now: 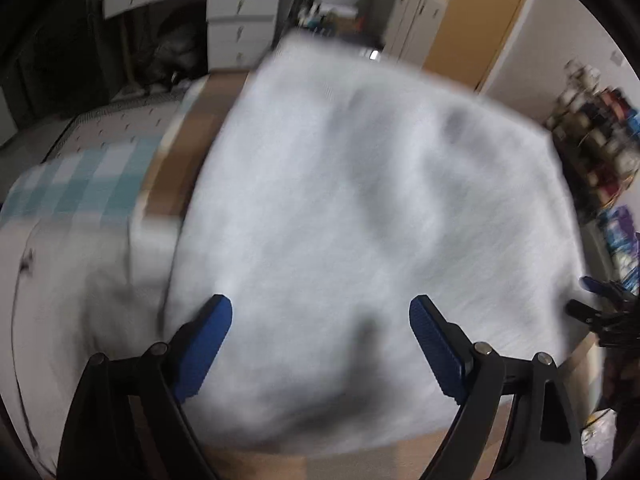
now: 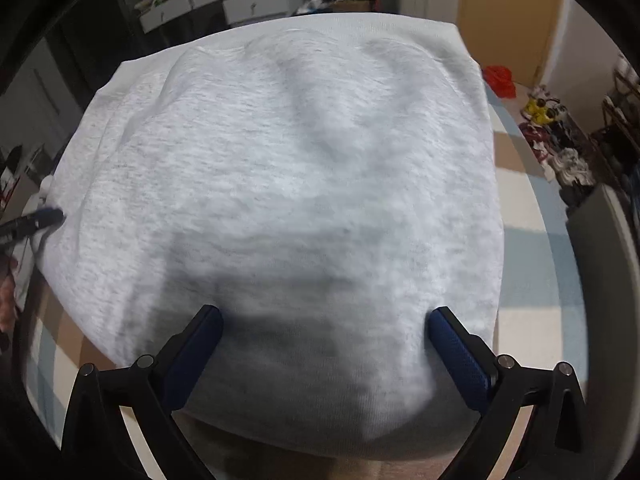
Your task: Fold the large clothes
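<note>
Folded light-grey garment lying flat on a checked bed cover. Left gripper and right gripper hover above its near edge, fingers spread wide and pinching nothing (left view blurred).
</note>
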